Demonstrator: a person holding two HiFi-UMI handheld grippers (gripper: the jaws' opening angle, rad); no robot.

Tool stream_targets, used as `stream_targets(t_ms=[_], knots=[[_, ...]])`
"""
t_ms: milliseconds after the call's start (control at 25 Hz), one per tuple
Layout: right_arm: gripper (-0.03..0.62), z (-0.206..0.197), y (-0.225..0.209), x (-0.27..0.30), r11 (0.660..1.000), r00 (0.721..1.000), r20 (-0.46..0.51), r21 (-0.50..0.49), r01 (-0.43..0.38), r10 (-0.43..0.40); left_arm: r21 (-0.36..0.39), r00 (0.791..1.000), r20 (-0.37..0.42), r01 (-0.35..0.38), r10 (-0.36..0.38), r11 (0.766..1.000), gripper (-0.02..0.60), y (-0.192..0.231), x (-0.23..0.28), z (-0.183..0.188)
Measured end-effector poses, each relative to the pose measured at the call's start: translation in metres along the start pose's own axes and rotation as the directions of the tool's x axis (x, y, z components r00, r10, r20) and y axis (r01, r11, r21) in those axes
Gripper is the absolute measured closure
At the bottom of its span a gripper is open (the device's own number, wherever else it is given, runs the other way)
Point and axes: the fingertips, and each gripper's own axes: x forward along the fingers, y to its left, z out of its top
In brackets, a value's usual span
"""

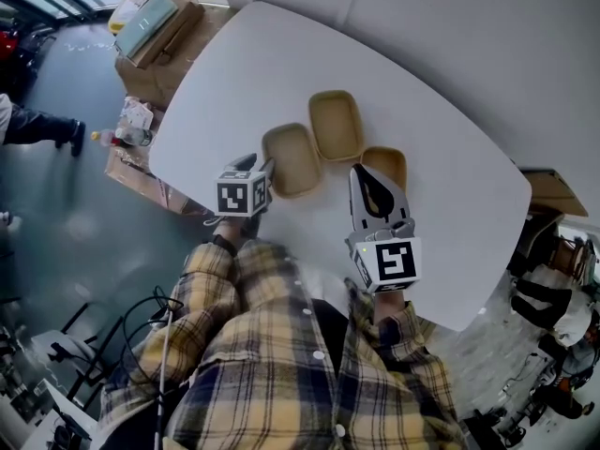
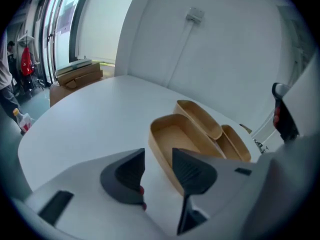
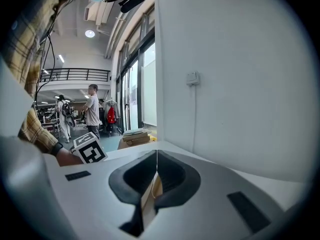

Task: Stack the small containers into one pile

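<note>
Three tan oval containers lie side by side on the white table (image 1: 450,214): a left one (image 1: 292,160), a middle one (image 1: 337,125) and a smaller right one (image 1: 387,162). My left gripper (image 1: 267,170) sits at the left container's near edge. Its jaws stand open (image 2: 157,166), nothing pressed between them, and that container (image 2: 172,136) lies just ahead with its near wall passing behind the right finger (image 2: 192,171). My right gripper (image 1: 366,178) covers the near end of the small container. It is shut (image 3: 156,164), and a tan sliver (image 3: 149,196) shows through the slit below its tips.
A white wall (image 3: 235,84) rises behind the table's far edge. Cardboard boxes (image 1: 155,22) and bottles (image 1: 131,125) sit on the floor off the table's left side. People (image 3: 92,109) stand far off in the hall. My plaid sleeves (image 1: 281,345) fill the near side.
</note>
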Motion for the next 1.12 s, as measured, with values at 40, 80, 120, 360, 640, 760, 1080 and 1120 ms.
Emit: stream_targets(t_ms=[40,80,120,360,640,760,1080,1120], knots=[[0.579,0.0,0.0,-0.001,1.0,1.0,-0.002,0.001,0.003,-0.003,-0.012,1.0,-0.017,0.009,-0.009,1.0,0.403,-0.001,0.0,-0.002],[0.579,-0.001,-0.001,-0.001,1.0,1.0,-0.005,0.0,0.008,-0.008,-0.021,0.999,-0.031,0.014,-0.015,1.0,0.405,-0.001,0.0,-0.003],[0.579,-0.002,-0.001,-0.002,1.0,1.0,-0.008,0.0,0.012,-0.012,-0.028,0.999,-0.041,0.016,-0.017,0.999,0.405,-0.001,0.0,-0.003],[0.579,-0.007,-0.002,-0.004,1.0,1.0,-0.017,0.007,0.02,-0.02,-0.036,0.998,-0.055,-0.036,0.034,0.999,0.528,0.006,0.0,-0.002],[0.579,-0.005,-0.001,-0.006,1.0,1.0,-0.012,0.006,0.02,-0.02,-0.056,0.998,-0.054,-0.034,0.031,0.998,0.545,0.005,-0.004,-0.001],[0.579,-0.008,-0.002,-0.007,1.0,1.0,-0.011,0.007,0.024,-0.024,-0.091,0.999,-0.033,-0.012,0.009,0.996,0.548,0.003,-0.005,0.002],[0.579,-0.008,-0.002,-0.007,0.998,0.999,0.025,0.052,0.031,-0.032,-0.154,0.999,0.044,0.037,-0.031,0.987,0.549,0.0,-0.023,0.029],[0.579,-0.008,-0.003,-0.007,0.998,0.999,0.028,0.056,0.032,-0.034,-0.176,0.997,0.064,0.053,-0.042,0.983,0.549,-0.002,-0.027,0.036]])
